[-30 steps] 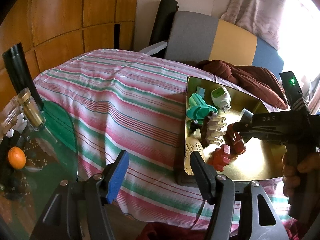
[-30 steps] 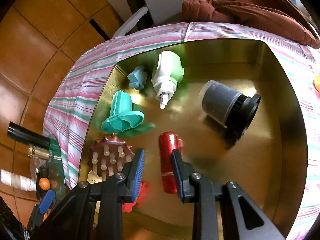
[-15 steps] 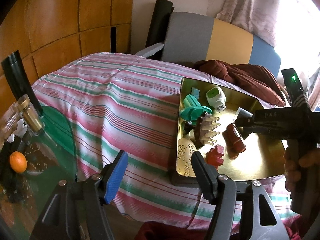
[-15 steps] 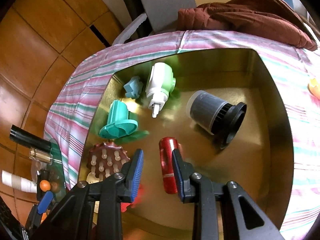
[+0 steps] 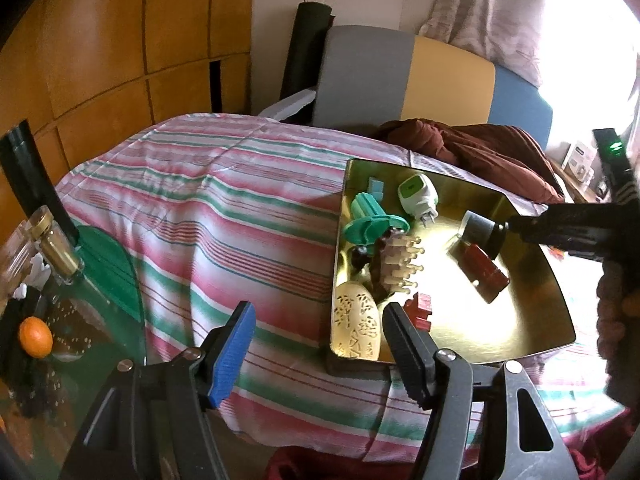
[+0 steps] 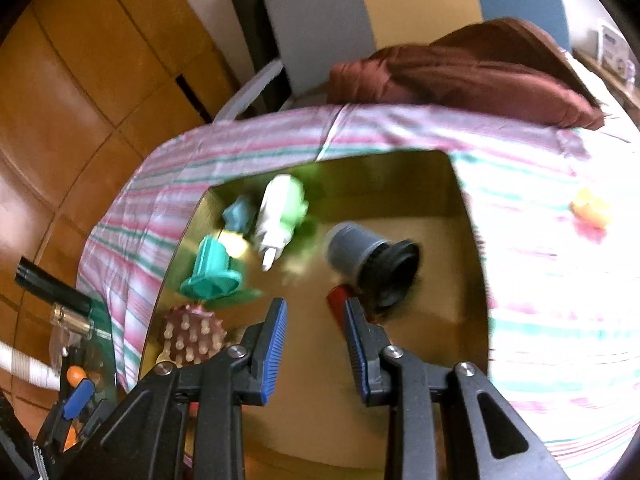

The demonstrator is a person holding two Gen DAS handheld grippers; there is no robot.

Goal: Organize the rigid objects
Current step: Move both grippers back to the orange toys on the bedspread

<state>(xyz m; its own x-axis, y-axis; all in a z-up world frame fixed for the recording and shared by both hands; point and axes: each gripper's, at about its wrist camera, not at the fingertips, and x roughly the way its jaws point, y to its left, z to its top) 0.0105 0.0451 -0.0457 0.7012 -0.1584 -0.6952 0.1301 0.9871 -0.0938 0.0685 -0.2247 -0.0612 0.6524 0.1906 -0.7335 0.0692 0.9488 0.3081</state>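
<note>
A gold tray point(image 5: 520, 336) point(image 6: 436, 320) lies on the striped cloth and holds a red cylinder point(image 5: 486, 270) point(image 6: 338, 306), a grey cup with a black base point(image 6: 372, 258), a white and green plug-in point(image 5: 418, 196) point(image 6: 282, 214), a teal piece point(image 5: 372, 224) point(image 6: 212, 270), a brown knobbed brush point(image 5: 390, 268) point(image 6: 192, 336), a small blue piece point(image 6: 239, 215), a small red piece point(image 5: 420, 310) and a cream oval point(image 5: 357, 326). My right gripper point(image 6: 316, 344) is open and empty above the tray, beside the red cylinder. My left gripper point(image 5: 320, 354) is open and empty at the tray's near left corner.
A striped cloth point(image 5: 200, 216) covers the table. A brown garment point(image 5: 472, 152) lies behind the tray. A yellow piece point(image 6: 590, 208) lies on the cloth right of the tray. A glass side table point(image 5: 60, 320) at left holds a bottle point(image 5: 56, 244) and an orange point(image 5: 36, 336).
My right gripper has opened wider, lifted and pulled back from the red cylinder, which lies in the tray. My left gripper has drawn back a little.
</note>
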